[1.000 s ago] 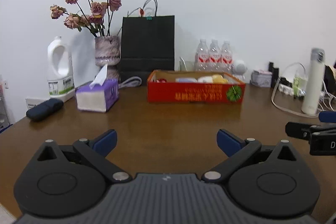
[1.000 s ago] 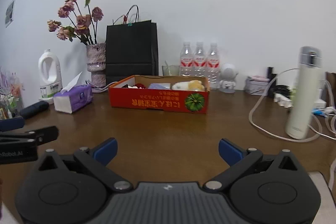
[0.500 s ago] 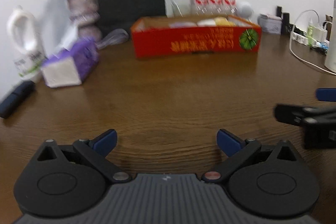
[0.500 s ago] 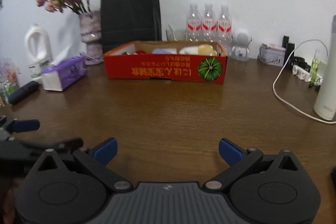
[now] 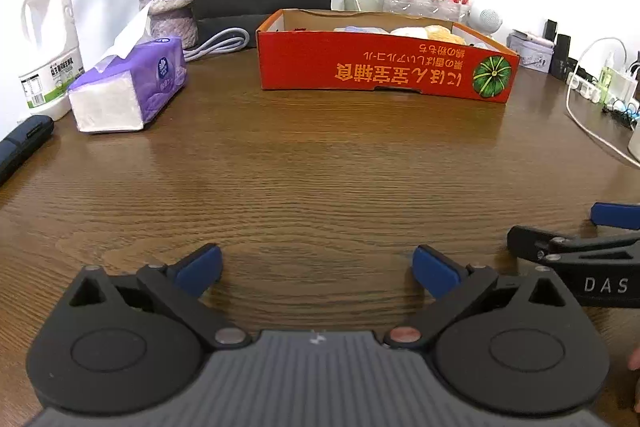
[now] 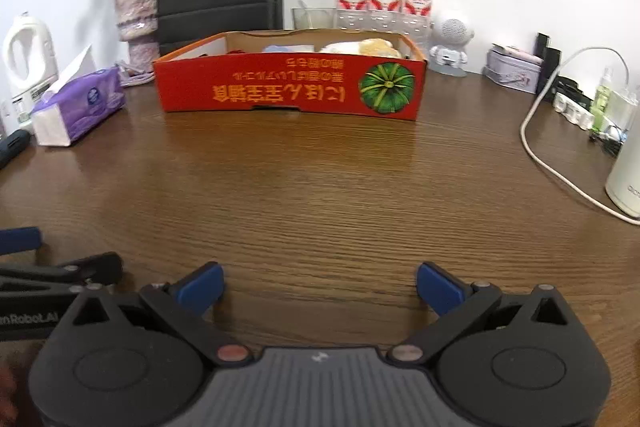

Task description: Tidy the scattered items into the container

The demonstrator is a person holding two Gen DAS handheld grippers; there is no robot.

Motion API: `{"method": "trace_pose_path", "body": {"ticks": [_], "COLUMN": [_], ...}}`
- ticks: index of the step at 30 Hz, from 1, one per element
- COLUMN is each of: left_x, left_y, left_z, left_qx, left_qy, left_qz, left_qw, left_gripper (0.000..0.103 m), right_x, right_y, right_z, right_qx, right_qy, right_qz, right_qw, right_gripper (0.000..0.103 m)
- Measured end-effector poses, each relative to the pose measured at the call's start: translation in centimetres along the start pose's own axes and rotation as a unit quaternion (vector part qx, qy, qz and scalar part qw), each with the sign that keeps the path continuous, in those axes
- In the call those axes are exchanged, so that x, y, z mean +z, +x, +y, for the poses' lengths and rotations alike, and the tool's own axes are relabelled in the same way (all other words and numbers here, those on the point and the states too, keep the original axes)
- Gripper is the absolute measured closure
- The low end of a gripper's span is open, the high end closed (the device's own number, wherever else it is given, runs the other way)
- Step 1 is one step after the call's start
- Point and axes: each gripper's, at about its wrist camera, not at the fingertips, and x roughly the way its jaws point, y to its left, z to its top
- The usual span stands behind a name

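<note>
Brown wooden tabletop is filling both views. Only my left camera is showing the dark case at far left; only my right, the white speaker figure. I'm holding left gripper and right gripper spread, empty, with the red box sitting well ahead, items inside.
</note>
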Motion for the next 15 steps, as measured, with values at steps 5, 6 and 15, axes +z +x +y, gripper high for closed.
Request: {"method": "trace_pose_path", "body": {"ticks": [5, 6, 15], "left_x": [0.04, 0.03, 0.02], "left_y": [0.05, 0.03, 0.00], "left_z": [-0.06, -0.09, -0.12], "left_qx": [0.000, 0.001, 0.001], "left_qy": [0.000, 0.000, 0.000], "left_qz": [0.000, 0.000, 0.000], "left_qw": [1.0000, 1.0000, 1.0000], "left_gripper": [0.000, 0.000, 0.000], "right_x": [-0.06, -0.04, -0.03], "right_y": [-0.17, -0.17, -0.12], "right_z": [-0.09, -0.07, -0.02], "right_qx": [0.004, 0.004, 0.003], "right_qy": [-0.002, -0.002, -0.002], "right_qz": [0.000, 0.001, 0.001], "right_qw": [1.000, 1.000, 1.000], "right_gripper": [0.000, 0.000, 0.000]}}
